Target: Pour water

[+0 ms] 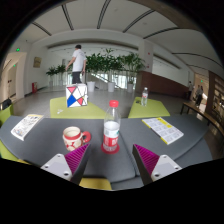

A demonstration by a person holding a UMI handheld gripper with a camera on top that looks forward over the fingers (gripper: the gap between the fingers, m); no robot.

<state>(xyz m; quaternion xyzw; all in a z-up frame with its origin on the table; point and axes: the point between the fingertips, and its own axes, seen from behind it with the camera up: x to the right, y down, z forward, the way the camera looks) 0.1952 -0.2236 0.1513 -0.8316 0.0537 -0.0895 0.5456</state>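
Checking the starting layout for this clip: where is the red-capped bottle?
In the gripper view, the red-capped bottle stands upright on the dark table, just ahead of the open gripper and roughly centred between its fingers, with the red mug beside it.

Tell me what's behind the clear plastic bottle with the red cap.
Behind the clear red-capped plastic bottle: grey table, then a red-white-blue carton. The table directly behind the bottle is covered. The claw is open.

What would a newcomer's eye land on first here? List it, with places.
First, the clear bottle with a red cap, standing upright on the grey table just ahead of the open gripper, whose jaws are apart and hold nothing. Left of the bottle sits a red mug. Beyond them stands a red, white and blue carton.
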